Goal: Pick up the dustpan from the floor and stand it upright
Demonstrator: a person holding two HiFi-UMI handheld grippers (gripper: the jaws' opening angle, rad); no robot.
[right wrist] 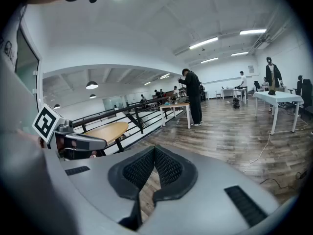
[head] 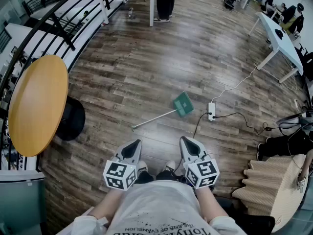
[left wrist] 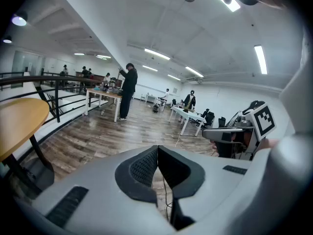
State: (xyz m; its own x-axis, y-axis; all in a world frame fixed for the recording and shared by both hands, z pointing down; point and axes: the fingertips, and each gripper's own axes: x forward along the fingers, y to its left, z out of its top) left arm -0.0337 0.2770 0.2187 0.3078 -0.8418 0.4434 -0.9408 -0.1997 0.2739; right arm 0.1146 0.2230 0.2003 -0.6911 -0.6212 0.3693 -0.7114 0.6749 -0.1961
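Nothing of the task has been carried out yet. Nearest, on this side of the dustpan (head: 183, 104), the left gripper (head: 132, 150) and the right gripper (head: 190, 148) are held side by side, low over the floor (head: 146, 67) and pointed slightly downward. The left gripper's fingers (left wrist: 142, 168) are clenched together with nothing between them. The right gripper's fingers (right wrist: 168, 168) are likewise pressed shut at the tips and empty.

The dustpan is seen lying flat on the floor, well apart from both grippers. Its green pan is at the far end and its long pale handle is angled back toward the left gripper. It is touched by neither gripper.

A power strip (head: 211, 110) is set just beside the pan, on the right gripper's side, with its cable trailing away from the dustpan. Far beyond the dustpan, a white desk (head: 279, 38) can be made out.

By this judgement, everything is left to do: the dustpan is to be reached, its handle is to be grasped, and it is to be lifted and stood upright.
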